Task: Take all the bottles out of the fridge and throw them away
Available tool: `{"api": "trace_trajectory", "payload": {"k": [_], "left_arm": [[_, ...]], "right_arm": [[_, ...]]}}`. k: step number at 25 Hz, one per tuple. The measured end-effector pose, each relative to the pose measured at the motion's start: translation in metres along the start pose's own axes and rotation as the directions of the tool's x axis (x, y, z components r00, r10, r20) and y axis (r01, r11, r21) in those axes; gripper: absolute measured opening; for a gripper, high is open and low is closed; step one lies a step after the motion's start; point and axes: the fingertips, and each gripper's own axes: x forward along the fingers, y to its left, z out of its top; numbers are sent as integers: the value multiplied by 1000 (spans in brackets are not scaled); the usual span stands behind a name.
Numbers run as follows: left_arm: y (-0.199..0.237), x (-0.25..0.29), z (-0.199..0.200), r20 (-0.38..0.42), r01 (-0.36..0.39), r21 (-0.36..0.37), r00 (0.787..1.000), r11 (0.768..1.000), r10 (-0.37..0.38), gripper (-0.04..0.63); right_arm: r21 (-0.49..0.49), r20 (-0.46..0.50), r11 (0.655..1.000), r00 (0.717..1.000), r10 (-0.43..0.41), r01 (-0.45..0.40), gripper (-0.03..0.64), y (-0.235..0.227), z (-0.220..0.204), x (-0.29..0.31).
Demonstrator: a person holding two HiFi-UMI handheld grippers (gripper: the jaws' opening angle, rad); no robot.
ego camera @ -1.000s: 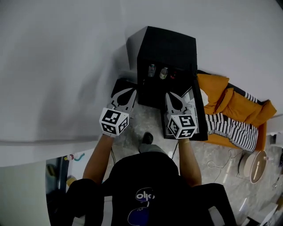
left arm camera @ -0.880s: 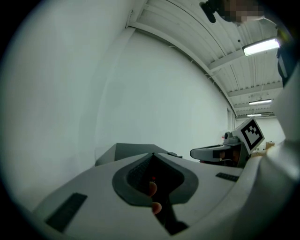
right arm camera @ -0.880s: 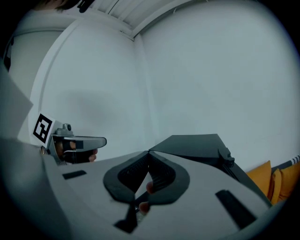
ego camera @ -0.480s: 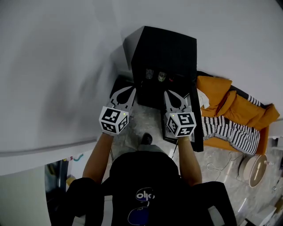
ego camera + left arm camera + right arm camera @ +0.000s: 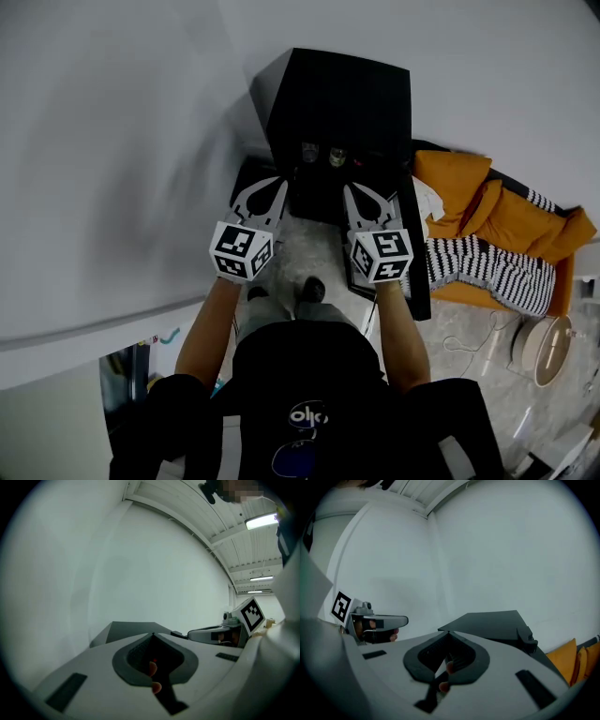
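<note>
A small black fridge (image 5: 337,98) stands on the floor against the white wall, its door (image 5: 413,248) swung open to the right. Inside, the tops of bottles (image 5: 309,151) (image 5: 337,157) show on a shelf; the rest of the interior is dark. My left gripper (image 5: 281,182) is shut and empty, with its tip at the fridge's lower left front. My right gripper (image 5: 347,188) is also shut and empty, just in front of the opening beside the door. In the left gripper view the jaws (image 5: 152,633) meet before the fridge top (image 5: 126,627). The right gripper view's jaws (image 5: 449,632) point at the fridge (image 5: 497,620).
An orange cushion (image 5: 469,202) and a striped cloth (image 5: 487,272) lie right of the open door. A round white device (image 5: 539,352) with a cable sits at the far right. The person's foot (image 5: 312,291) is on the marbled floor (image 5: 309,253) between the grippers.
Both grippers have moved forward toward the fridge, staying shut. The person has stepped closer, and the fridge has shifted up and slightly left in the head view.
</note>
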Motion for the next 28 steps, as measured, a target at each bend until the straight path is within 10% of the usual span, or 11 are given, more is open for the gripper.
{"api": "trace_trajectory", "payload": {"k": [28], "left_arm": [[66,25,-81,1,122,-12,992,992,-122,6]], "right_arm": [[-37,13,977,977,-212,212,8,4,-78,89]]}}
